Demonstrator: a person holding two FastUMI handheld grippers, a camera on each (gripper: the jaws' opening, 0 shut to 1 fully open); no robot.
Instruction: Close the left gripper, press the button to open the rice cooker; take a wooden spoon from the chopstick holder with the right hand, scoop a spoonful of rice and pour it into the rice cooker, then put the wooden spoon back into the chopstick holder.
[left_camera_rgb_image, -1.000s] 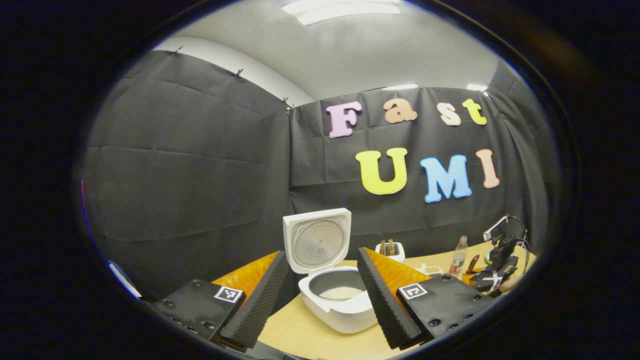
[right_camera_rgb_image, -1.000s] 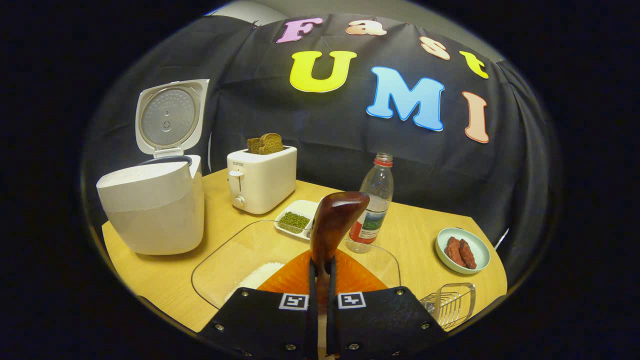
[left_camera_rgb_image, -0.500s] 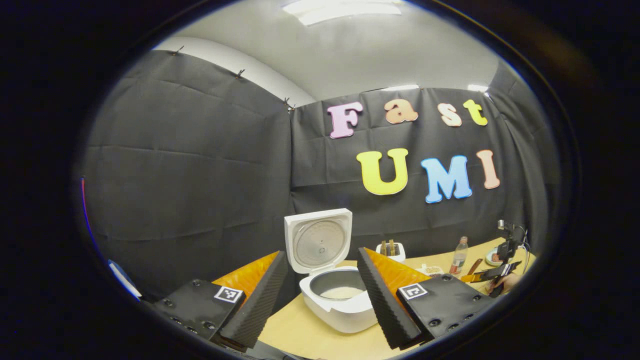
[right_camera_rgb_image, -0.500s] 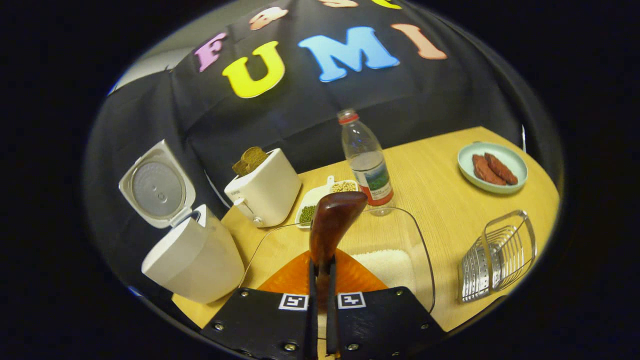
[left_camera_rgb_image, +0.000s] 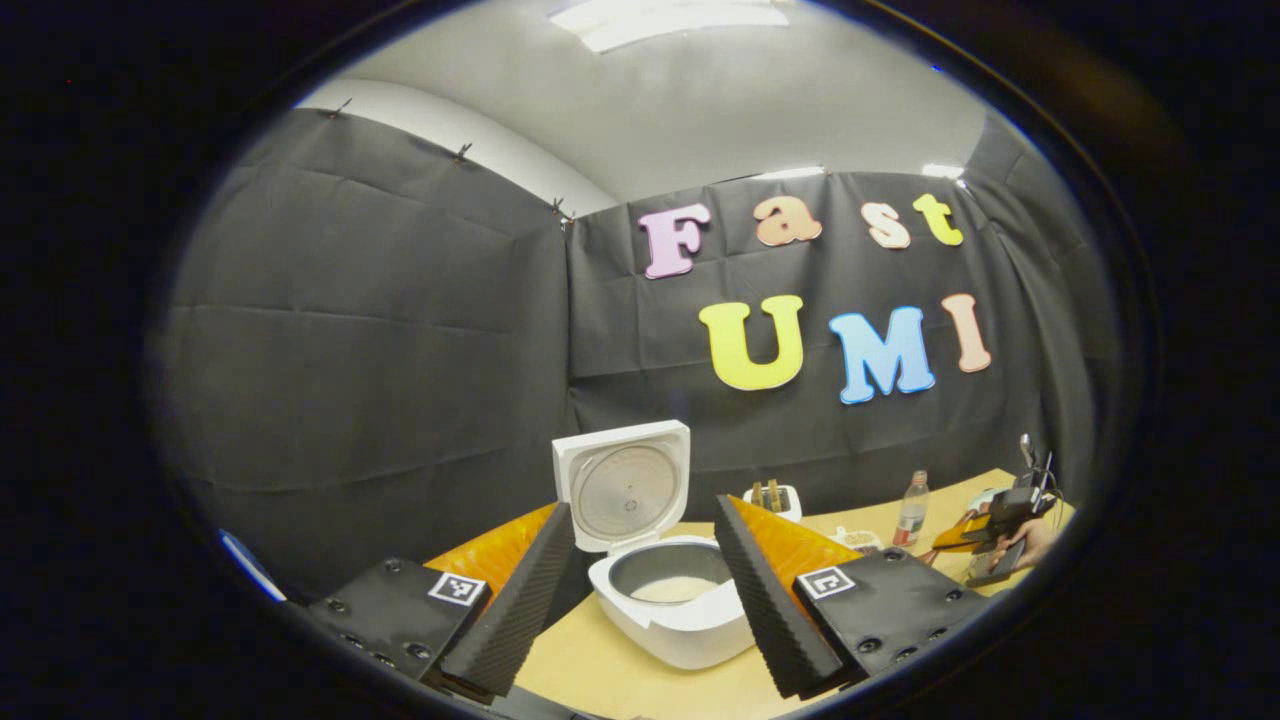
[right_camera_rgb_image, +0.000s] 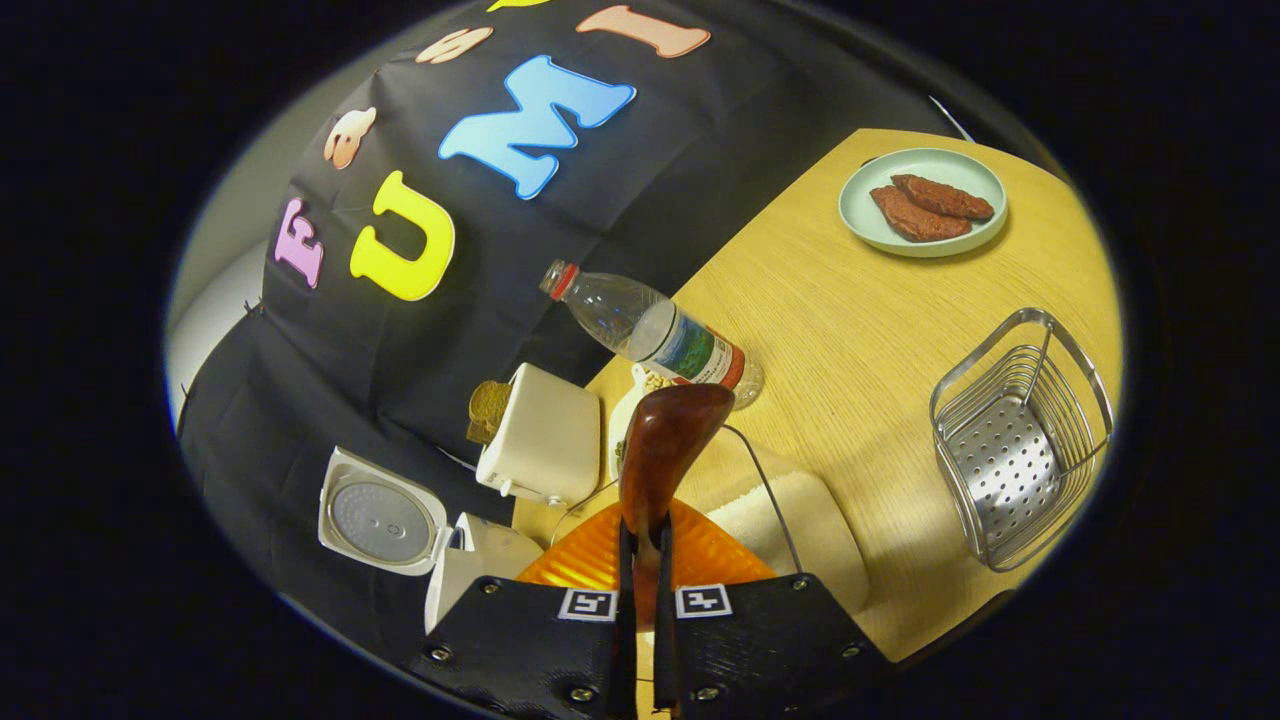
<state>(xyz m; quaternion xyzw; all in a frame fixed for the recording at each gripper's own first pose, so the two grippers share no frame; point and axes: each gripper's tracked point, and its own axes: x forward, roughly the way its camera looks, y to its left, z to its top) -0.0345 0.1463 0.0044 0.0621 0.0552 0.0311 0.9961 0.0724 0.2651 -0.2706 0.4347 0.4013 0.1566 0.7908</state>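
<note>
Return step in hand: right gripper (right_camera_rgb_image: 641, 560), clamped on wooden spoon (right_camera_rgb_image: 662, 450), must reach the wire chopstick holder (right_camera_rgb_image: 1020, 450); left gripper (left_camera_rgb_image: 640, 590) gapes before open rice cooker (left_camera_rgb_image: 665, 600).

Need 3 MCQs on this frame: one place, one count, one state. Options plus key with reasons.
1. What lies on the green plate?
A. two reddish-brown pieces
B. mung beans
C. rice

2. How many spoons stand in the wire chopstick holder?
A. two
B. one
C. none

3. What state is the rice cooker lid in?
A. shut
B. raised upright
C. detached on the table

A: two pieces rest on it.
C: its perforated floor is bare; the right gripper holds the wooden spoon.
B: the lid stands above the open pot.
</note>
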